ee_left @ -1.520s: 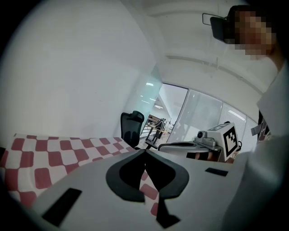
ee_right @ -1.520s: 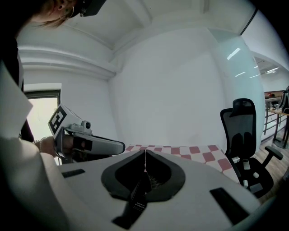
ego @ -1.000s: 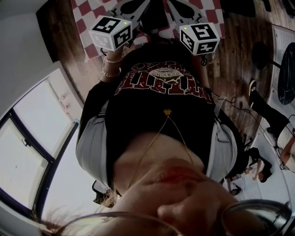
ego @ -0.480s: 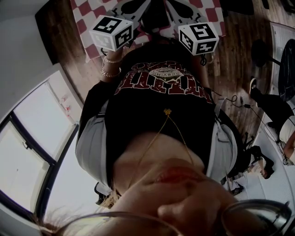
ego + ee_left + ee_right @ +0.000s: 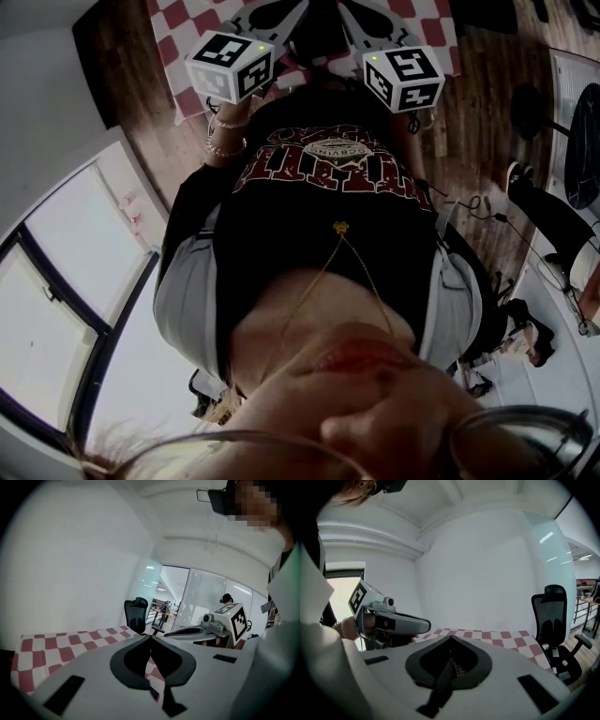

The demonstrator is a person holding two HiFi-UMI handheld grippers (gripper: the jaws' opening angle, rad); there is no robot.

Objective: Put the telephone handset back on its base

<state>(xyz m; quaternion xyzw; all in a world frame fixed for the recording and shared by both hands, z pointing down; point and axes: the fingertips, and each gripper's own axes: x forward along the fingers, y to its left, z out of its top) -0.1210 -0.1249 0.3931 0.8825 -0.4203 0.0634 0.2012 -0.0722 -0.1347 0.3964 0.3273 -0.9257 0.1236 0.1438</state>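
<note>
- A red-and-white checked cloth lies on a table at the top edge of the head view, beyond the person's dark printed shirt
- The left gripper is held above the near edge of the checked cloth; its jaws are closed tip to tip with nothing between them
- The right gripper is held beside it, also above the near edge of the checked cloth; its jaws meet at the tips as well and hold nothing
- Each gripper carries a white cube with black square markers: the left cube and the right cube sit side by side, just short of the checked cloth
- Beaded bracelets circle the wrist behind the left cube
- A black office chair stands past the far side of the checked cloth, by a plain white wall
- No view shows the telephone handset or its base, so where they lie relative to either gripper or to the checked cloth cannot be told
</note>
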